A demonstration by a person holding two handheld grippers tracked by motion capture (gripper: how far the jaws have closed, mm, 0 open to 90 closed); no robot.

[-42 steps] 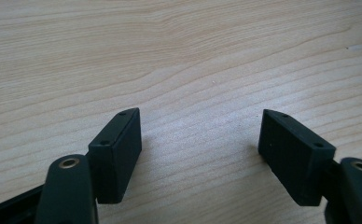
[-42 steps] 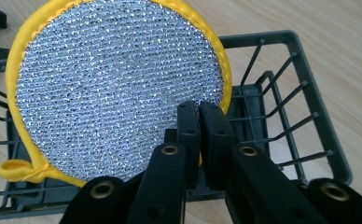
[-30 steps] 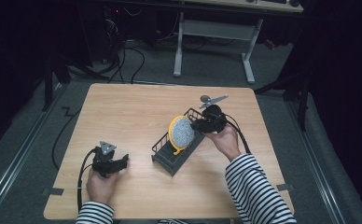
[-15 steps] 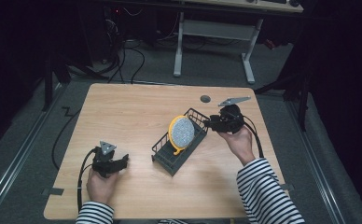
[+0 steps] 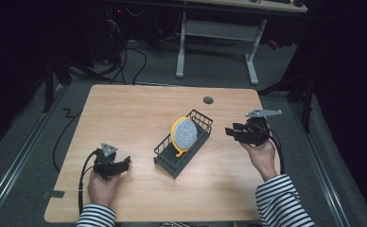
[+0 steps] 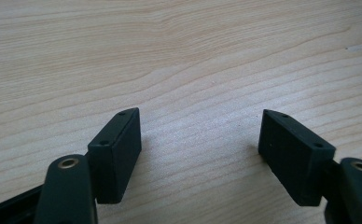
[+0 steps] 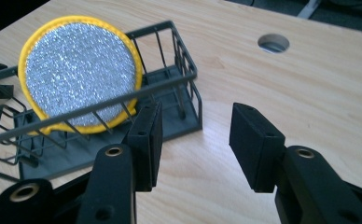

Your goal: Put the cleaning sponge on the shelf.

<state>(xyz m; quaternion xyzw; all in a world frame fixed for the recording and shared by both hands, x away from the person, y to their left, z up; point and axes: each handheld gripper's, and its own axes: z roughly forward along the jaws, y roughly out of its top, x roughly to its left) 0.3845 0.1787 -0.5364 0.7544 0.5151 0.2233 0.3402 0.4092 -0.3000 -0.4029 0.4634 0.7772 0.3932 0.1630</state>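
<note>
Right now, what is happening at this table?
A person holds a two-jaw gripper in each hand at a wooden table. A round yellow-rimmed scrubber stands on edge in a dark wire basket at mid-table. The right gripper is beside the basket, jaws open and empty. The left gripper rests near the front edge, also open and empty.

A round, yellow-rimmed, silver glittery scrubbing pad [image 5: 184, 134] stands on edge, apparently leaning, inside a dark wire basket [image 5: 166, 158] lying diagonally near the wooden table's [image 5: 125, 113] centre.
</note>
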